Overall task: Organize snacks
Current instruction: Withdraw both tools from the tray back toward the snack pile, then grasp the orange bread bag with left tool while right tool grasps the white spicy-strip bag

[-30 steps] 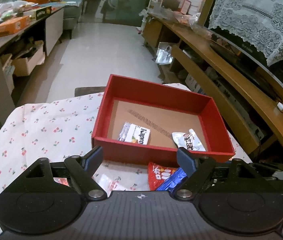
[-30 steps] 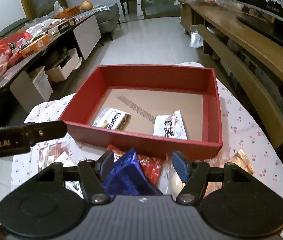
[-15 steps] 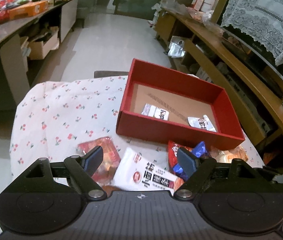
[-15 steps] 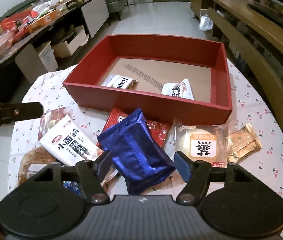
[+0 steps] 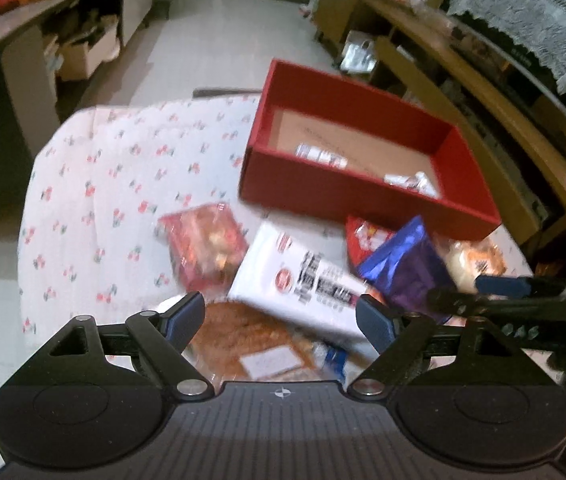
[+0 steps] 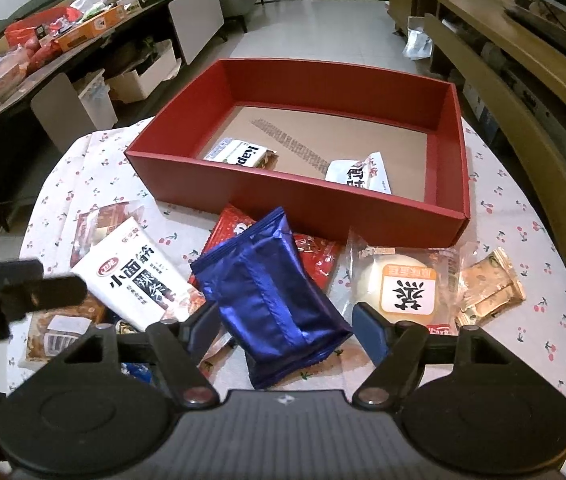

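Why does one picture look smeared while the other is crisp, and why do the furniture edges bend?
Left wrist view: motion blur smears the red box and the white snack pack, whose print is unreadable. Right wrist view: sharp, the blue packet shows mild glare on its foil. Both views: the fisheye lens bows straight edges and darkens the corners.

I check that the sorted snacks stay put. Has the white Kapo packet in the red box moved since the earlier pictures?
No. The Kapo packet lies near the front wall of the red box, toward its left end, as before.
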Tool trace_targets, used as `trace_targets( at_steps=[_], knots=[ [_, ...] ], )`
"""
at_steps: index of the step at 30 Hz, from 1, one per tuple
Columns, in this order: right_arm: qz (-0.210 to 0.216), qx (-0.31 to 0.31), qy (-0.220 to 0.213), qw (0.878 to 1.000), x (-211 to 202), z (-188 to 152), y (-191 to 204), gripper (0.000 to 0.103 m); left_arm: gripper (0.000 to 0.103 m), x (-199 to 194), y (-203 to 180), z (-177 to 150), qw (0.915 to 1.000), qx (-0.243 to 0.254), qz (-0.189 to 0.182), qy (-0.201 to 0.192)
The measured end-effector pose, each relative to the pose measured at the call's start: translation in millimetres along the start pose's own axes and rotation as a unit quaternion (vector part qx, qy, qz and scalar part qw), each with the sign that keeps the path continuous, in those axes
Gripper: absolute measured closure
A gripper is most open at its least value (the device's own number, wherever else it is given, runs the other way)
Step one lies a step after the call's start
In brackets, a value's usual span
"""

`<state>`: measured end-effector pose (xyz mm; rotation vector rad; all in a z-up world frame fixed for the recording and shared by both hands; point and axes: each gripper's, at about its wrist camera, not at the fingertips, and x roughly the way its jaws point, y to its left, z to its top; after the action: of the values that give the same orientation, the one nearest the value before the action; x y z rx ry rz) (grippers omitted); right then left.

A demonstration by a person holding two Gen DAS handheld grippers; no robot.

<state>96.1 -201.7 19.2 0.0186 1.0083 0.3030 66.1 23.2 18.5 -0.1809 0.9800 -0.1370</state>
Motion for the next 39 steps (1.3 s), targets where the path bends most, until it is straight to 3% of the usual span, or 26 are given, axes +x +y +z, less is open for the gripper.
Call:
trace_targets(
  at_steps=[11, 16, 24, 31, 35, 39],
  knots=[
    [0.028, -0.026, -0.008, 0.999, -8.4, -1.4, 17.0, 0.02, 0.017, 28.2, 9.5, -8.0, 0.9976, -0.035, 0.017, 0.057],
    [0.032, -0.031, -0.005, 0.999, -7.1, -2.3, 20.2, 0.02, 0.028, 41.5, 12.0, -13.5, 0.9957, -0.033, 0.041, 0.077],
    [0.062, -0.076, -0.007, 0.995, -6.4, -2.0, 41.9, 0.02, 0.041, 20.6, 20.3, -26.1, 0.9964, -0.025, 0.045, 0.067],
    [0.1, -0.188, 0.007, 0.977, 11.9, 9.8, 88.3, 0.02, 0.047, 9.6, 23.3, -34.7, 0.997, -0.027, 0.02, 0.069],
    [0.089, -0.247, 0.031, 0.965, 33.2, 17.8, 103.5, 0.02, 0.051, 11.9, 27.6, -35.8, 0.9964, -0.033, 0.013, 0.077],
    [0.093, -0.258, 0.076, 0.959, 58.7, 20.8, 102.3, 0.02, 0.043, 15.0, 31.4, -37.0, 0.9957, -0.037, 0.008, 0.085]
  ],
)
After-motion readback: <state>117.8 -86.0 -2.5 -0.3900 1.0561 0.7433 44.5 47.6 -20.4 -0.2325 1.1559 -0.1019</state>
